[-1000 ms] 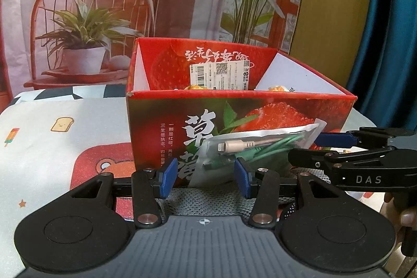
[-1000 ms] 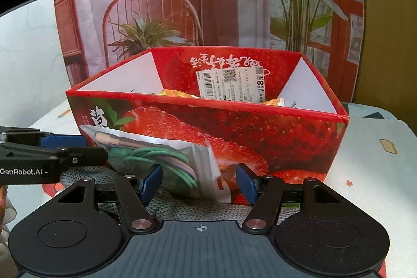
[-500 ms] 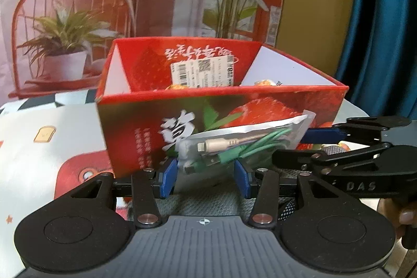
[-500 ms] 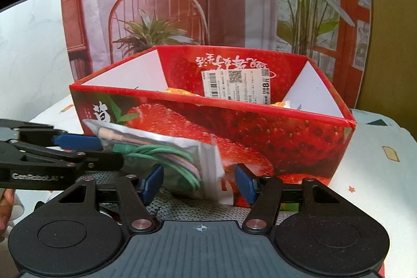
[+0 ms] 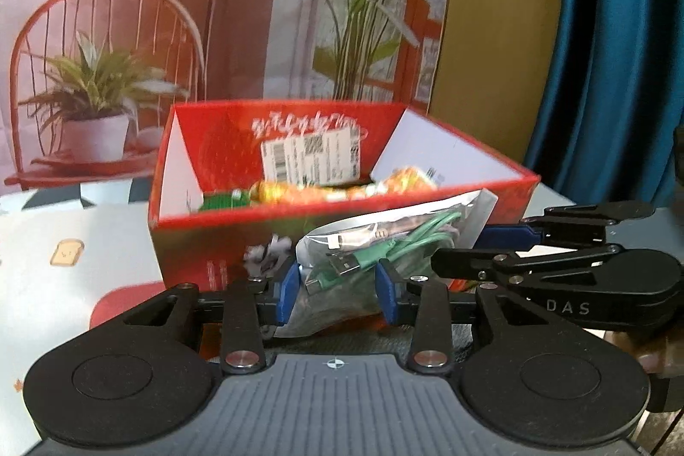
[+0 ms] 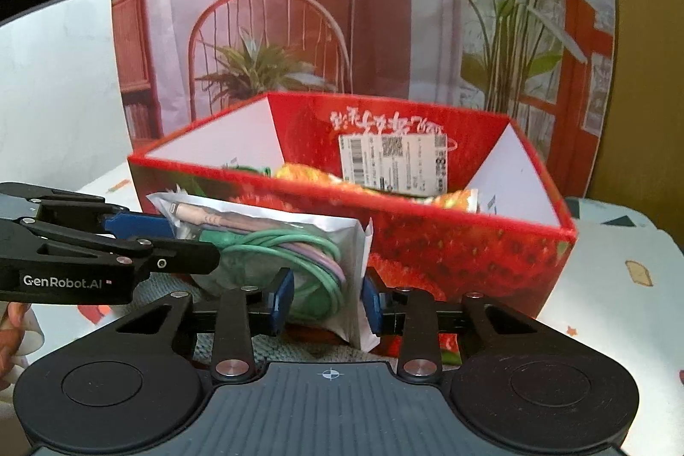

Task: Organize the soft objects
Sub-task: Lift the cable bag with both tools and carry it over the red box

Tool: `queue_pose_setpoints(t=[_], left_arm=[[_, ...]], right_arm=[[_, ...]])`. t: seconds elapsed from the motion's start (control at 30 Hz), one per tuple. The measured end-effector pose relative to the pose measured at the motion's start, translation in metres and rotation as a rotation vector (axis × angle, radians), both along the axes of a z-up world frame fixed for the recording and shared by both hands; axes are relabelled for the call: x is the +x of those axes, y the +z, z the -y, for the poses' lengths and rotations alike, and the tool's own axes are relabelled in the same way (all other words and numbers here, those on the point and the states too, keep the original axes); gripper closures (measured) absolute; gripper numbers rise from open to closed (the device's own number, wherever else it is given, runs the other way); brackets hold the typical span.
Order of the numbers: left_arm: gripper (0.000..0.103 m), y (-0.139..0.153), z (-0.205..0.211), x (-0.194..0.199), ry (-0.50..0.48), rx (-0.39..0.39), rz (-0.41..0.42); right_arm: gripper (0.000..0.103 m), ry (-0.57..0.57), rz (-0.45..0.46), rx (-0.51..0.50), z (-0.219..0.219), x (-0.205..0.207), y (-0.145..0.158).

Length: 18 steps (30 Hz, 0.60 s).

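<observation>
Both tools closed on the raised cable bag [image 5: 384, 242].

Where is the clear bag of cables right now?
The bag of cables is held up between both grippers, left gripper and right gripper, just in front of the red strawberry box, near its front wall.

Red strawberry-print box [image 6: 470, 242] with white inner flaps, clear bag [image 6: 273, 242] of green and lilac cables, pale cartoon-patterned tablecloth [image 5: 64, 263], teal curtain [image 5: 620, 50], blue-padded black grippers
</observation>
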State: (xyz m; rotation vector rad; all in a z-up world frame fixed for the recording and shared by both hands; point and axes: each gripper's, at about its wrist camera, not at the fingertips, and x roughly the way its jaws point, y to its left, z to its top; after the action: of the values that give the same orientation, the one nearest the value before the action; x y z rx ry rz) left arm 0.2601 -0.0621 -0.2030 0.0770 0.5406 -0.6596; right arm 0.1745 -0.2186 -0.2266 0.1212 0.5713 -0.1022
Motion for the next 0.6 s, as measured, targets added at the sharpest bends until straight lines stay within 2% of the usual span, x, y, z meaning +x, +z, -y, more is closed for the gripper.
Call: queue_pose_setpoints(t=[0.33,0.6], left_arm=[[0.062,0.045,0.001,-0.016,-0.002,-0.056,0.093],[0.062,0.072,0.0,-0.018,0.007,-0.117,0.12]], right_arm=[[0.071,0.0,0.097,-0.007,0.003,-0.013,0.041],[0.071,0.008,0.154,-0.023,0.009,-0.014,0.073]])
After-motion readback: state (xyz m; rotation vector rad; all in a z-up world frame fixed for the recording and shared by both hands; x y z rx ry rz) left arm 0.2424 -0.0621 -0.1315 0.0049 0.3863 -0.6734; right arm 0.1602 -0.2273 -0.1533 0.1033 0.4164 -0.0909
